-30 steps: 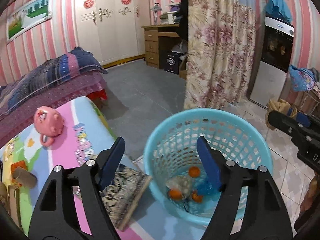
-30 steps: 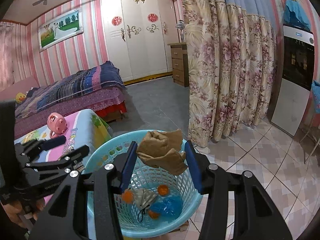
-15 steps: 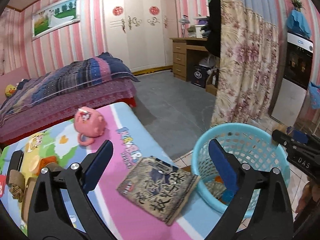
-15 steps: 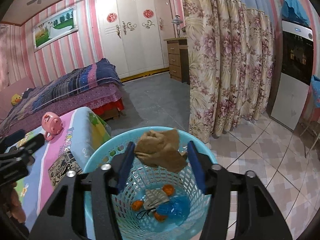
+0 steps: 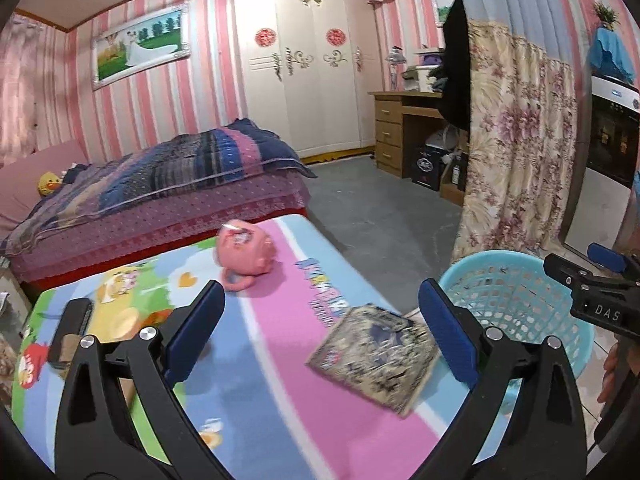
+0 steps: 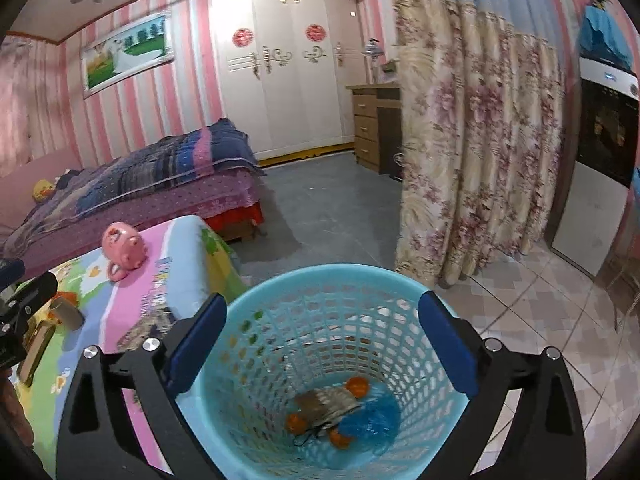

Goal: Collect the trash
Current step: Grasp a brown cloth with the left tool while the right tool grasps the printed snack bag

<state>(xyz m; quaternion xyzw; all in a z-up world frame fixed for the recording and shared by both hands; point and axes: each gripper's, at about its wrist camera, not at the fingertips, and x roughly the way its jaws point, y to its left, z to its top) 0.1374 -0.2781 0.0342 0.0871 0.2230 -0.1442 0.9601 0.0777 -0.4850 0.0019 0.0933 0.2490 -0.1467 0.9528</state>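
Note:
A light blue plastic basket [image 6: 332, 280] stands on the floor beside the table; it also shows in the left wrist view [image 5: 516, 292]. At its bottom lie a crumpled brown paper [image 6: 326, 404], orange bits [image 6: 357, 386] and a blue wrapper [image 6: 370, 420]. My right gripper [image 6: 320, 344] is open and empty above the basket. My left gripper [image 5: 320, 332] is open and empty above the colourful table [image 5: 272, 392]. A brown cardboard piece [image 5: 74, 346] lies at the table's left, partly hidden by my left finger.
A dark patterned booklet [image 5: 376, 350] lies near the table's right edge. A pink piggy bank [image 5: 246, 250] stands at the table's far side. A bed [image 5: 152, 184], a flowered curtain [image 5: 516, 152] and a desk [image 5: 404, 132] stand beyond.
My right gripper has opened and the brown paper has dropped into the basket. My left gripper has swung left from over the basket to over the table.

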